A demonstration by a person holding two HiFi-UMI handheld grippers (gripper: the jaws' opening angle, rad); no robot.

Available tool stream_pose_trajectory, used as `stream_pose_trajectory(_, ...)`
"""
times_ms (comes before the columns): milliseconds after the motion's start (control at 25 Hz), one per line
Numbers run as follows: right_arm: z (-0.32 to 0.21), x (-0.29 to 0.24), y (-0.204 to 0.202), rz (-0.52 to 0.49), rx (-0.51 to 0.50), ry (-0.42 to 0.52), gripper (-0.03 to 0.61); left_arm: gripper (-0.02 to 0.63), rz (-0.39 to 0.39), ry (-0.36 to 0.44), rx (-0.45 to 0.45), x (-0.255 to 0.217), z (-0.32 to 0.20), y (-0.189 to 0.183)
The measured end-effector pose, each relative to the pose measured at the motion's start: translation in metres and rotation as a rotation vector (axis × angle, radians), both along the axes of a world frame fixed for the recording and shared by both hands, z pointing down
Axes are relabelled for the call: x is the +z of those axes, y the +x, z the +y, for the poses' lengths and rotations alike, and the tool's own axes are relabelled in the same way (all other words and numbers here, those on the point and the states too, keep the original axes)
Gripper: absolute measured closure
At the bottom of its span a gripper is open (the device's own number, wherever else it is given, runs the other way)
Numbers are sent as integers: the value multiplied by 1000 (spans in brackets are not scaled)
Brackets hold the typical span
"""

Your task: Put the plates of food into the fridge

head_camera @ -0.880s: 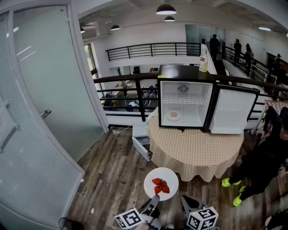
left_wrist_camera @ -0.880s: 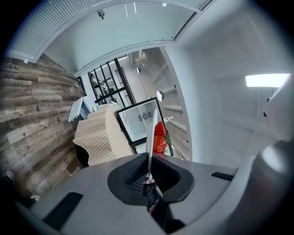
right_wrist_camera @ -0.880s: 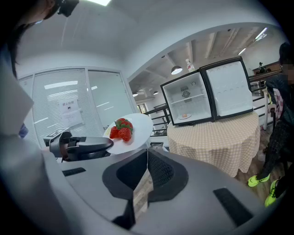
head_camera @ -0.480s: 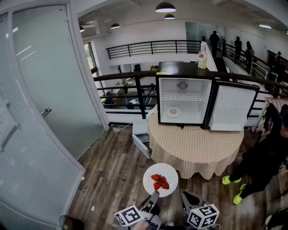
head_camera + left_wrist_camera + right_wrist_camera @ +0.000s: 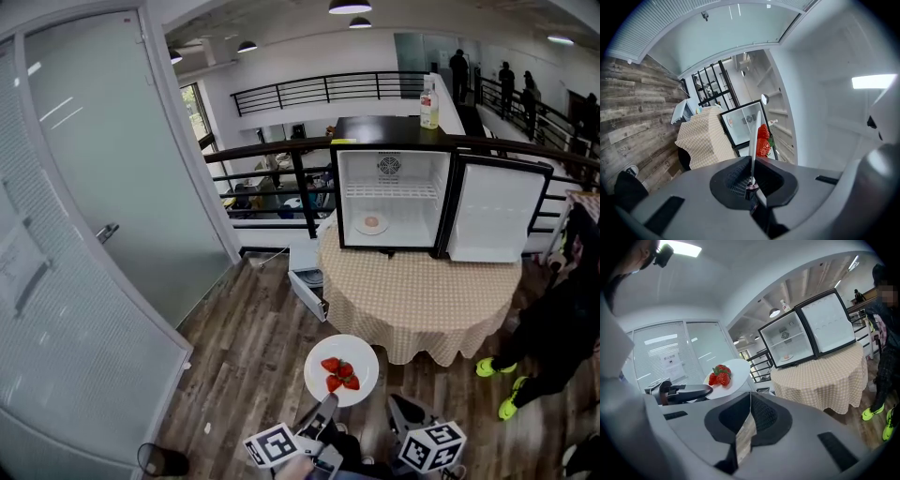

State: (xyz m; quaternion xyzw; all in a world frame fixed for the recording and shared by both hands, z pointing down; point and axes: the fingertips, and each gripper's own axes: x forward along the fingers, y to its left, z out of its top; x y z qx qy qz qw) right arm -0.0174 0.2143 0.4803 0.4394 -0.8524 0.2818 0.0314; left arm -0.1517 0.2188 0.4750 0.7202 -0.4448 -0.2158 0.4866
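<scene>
A white plate [image 5: 341, 369] with three strawberries [image 5: 338, 373] hangs over the wooden floor, short of the table. My left gripper [image 5: 322, 410] is shut on its near rim. In the left gripper view the plate [image 5: 754, 136] stands edge-on between the pads of the left gripper [image 5: 751, 180], with the strawberries [image 5: 762, 139] to its right. My right gripper [image 5: 401, 410] is shut and empty, just right of the plate. Its own view shows the right gripper [image 5: 749, 397] pinched together, and the plate [image 5: 736, 371] at its left. The black mini fridge [image 5: 394, 192] stands open on the table, a small plate [image 5: 372, 223] inside.
The round table [image 5: 422, 300] has a checked cloth. The fridge door [image 5: 497, 223] swings out to the right. A bottle [image 5: 429, 103] stands on the fridge. A person in dark clothes [image 5: 553, 333] stands right of the table. A glass door [image 5: 112, 159] and a railing [image 5: 272, 169] lie left.
The left gripper keeps its hold on the plate. The head view has shifted, so fridge and table sit slightly lower and further right in the picture; both grippers stay low in the frame.
</scene>
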Motion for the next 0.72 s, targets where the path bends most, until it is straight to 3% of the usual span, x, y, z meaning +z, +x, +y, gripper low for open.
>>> stream_pose_trajectory(120,-11,3,0,-3,-1,0,558,589,137,0,-4,-7,-11,12)
stream_pose_trajectory(160,-16,2,1,-4,2,-1,558,589,150,2,-1,-8,-16,14)
stream_pose_trajectory(320,-39,4,12,-8,24,-8,558,590,99,-14,22,2,-45,21)
stream_pose_trajectory(400,-55,6,23,-2,42,-9,558,589,156,-11,39,1,-66,36)
stream_pose_trajectory(440,-65,7,29,3,52,-9,558,589,150,-8,49,1,-77,41)
stream_pose_trajectory(520,-85,6,40,12,73,-9,558,589,61,-8,72,8,-101,45)
stream_pose_trajectory(560,-95,5,46,17,86,-9,558,589,54,-9,83,9,-113,49)
stream_pose_trajectory(720,-144,3,64,28,125,-12,558,589,75,-1,133,2,-166,68)
